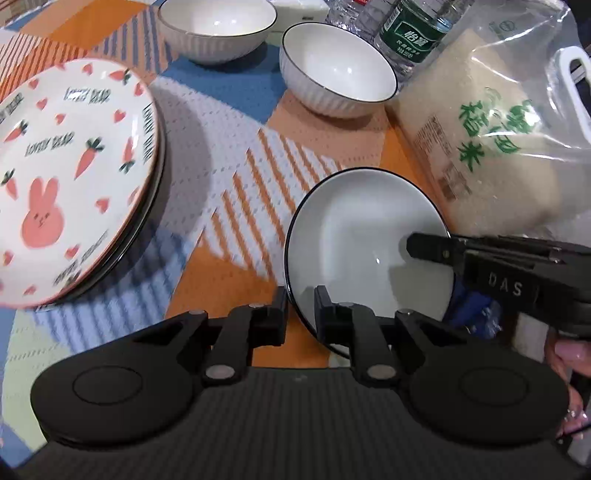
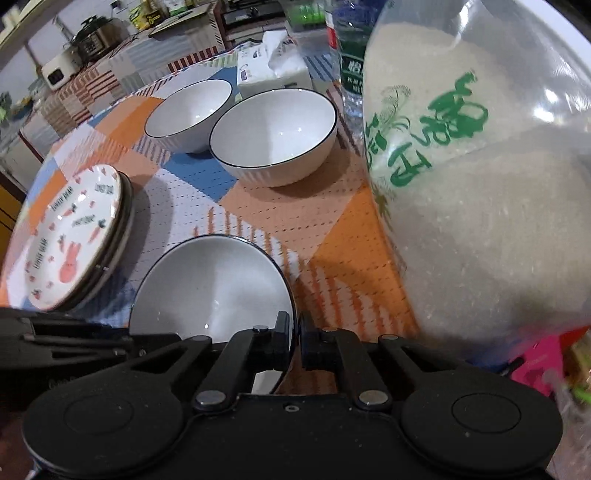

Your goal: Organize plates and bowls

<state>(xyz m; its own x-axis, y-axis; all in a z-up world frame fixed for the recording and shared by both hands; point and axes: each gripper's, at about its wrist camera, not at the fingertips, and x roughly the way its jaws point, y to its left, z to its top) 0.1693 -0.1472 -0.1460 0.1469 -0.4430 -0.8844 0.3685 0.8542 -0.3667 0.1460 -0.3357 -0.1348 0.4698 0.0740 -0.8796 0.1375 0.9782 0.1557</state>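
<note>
Grippers: both clamp the same small white plate (image 1: pixel 354 236), one on each side of its black-edged rim. Left gripper (image 1: pixel 301 304) has its jaws pressed together on the plate's near-left rim, with one finger outside the rim and the other inside the dish. Right gripper (image 2: pixel 295 334) grips the opposite rim in the same manner, one pad inside the dish and one outside. In the left wrist view, the right gripper enters from the right edge with its fingers lying across the plate's far-right rim. A hand (image 1: pixel 569 354) shows at that edge behind the tool.

Plate position: the small white plate sits tilted between the two tools, over the patterned tablecloth (image 1: pixel 229 177). Whether its underside still touches the cloth cannot be determined.

Surrounding items:
- Stack of plates (image 1: pixel 74 173), topped by a carrot-and-rabbit pattern, lies left of the held plate, apart from it.
- Two white bowls stand farther back, side by side: near bowl (image 1: pixel 336 70) and far bowl (image 1: pixel 216 29).
- Bag of rice (image 1: pixel 491 147) lies just right of the held plate.
- Water bottle (image 1: pixel 413 33) stands behind the bag.
- Tissue box (image 2: pixel 273 70) stands behind the bowls.
</note>
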